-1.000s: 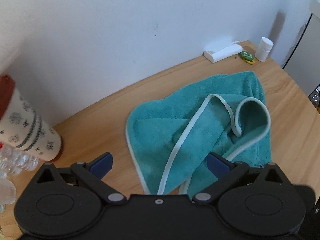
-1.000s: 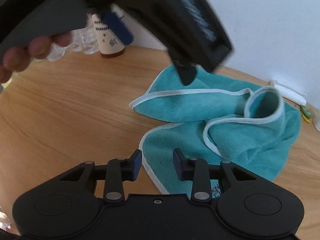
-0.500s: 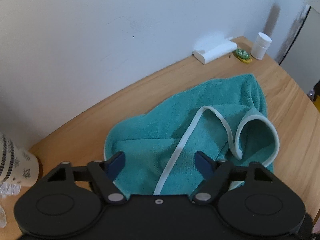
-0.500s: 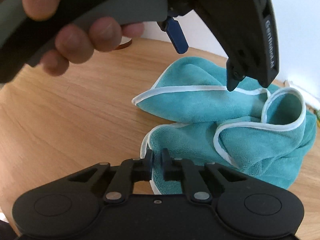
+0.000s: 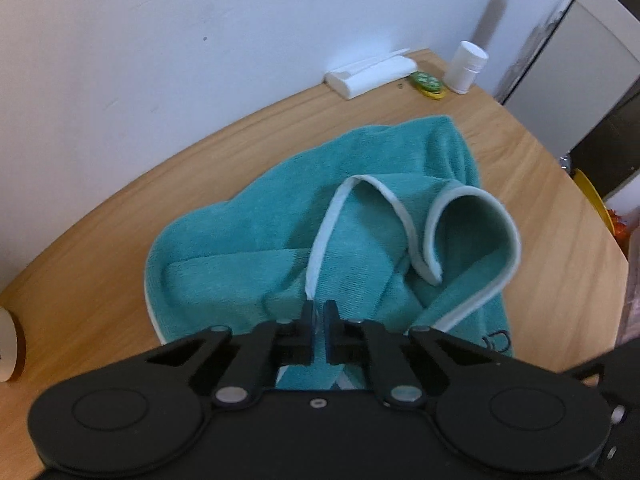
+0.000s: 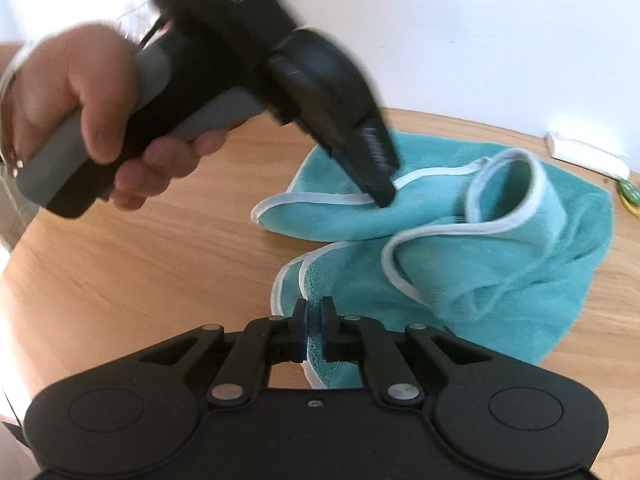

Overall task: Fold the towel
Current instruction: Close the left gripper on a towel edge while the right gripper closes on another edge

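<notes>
While pinched by both tools (image 5: pixel 319 312) (image 6: pixel 314 312): towel (image 5: pixel 360 240) hems.

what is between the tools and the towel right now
Nothing visible. The left tool is shut on the towel's white edge, and the right tool is shut on its near edge. The bottle stands apart by the wall.

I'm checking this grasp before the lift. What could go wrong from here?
The crumpled teal towel with white trim may lift bunched, since its folds overlap. The left gripper and right gripper each pinch only a thin trimmed edge, which could slip. A dragged towel might reach the white bottle on the wooden table.
</notes>
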Motion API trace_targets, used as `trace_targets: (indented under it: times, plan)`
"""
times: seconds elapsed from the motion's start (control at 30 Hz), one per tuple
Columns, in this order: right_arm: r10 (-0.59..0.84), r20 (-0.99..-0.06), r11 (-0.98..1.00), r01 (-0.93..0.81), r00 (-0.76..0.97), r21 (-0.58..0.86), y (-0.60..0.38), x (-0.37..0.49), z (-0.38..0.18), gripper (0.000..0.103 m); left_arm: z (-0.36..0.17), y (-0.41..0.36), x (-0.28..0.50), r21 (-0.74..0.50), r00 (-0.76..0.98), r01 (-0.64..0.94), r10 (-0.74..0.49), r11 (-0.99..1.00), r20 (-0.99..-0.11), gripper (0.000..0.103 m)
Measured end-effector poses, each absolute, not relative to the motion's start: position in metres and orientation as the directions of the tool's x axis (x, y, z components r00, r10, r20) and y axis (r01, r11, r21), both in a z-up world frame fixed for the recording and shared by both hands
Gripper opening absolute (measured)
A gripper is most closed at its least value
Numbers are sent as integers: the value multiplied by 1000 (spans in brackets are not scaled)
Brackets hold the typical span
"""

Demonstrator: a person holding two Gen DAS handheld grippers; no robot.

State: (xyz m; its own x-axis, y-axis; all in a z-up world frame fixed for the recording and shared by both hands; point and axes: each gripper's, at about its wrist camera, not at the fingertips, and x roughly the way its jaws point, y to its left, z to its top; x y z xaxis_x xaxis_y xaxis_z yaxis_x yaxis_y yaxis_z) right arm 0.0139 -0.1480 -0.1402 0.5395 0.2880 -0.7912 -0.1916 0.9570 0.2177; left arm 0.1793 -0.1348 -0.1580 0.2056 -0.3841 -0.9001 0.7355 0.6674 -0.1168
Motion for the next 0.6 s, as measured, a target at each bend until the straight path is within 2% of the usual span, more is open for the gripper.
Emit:
trace_targets:
  times: [0.23,0.27,0.37,0.43,0.53,0.6]
  plan:
    - [283,-777,959,-150,562,241,-172,12,-127,6,-154,-134,181,-80,256,719,-370,690,-893,4]
    - [286,-773,958,-140,567,252,-180,12,-125,6,-154,-133,182,-63,266,711,-351,700,-898,10]
    - [286,-769,957,-124,572,264,-189,3,-123,6,-158,-130,188,-100,223,703,-352,704,-909,51]
    - [287,-770,956,-127,570,263,-197,-10,-125,6,-157,-126,189,-129,211,698,-374,705,-903,52]
    - [293,-771,953,-110,566,282,-202,-12,-122,6,-160,-126,190,-123,205,701,-363,703,-909,46]
    - [296,-769,951,-100,566,292,-205,-9,-127,6,-164,-127,191,-131,188,699,-357,703,-915,30]
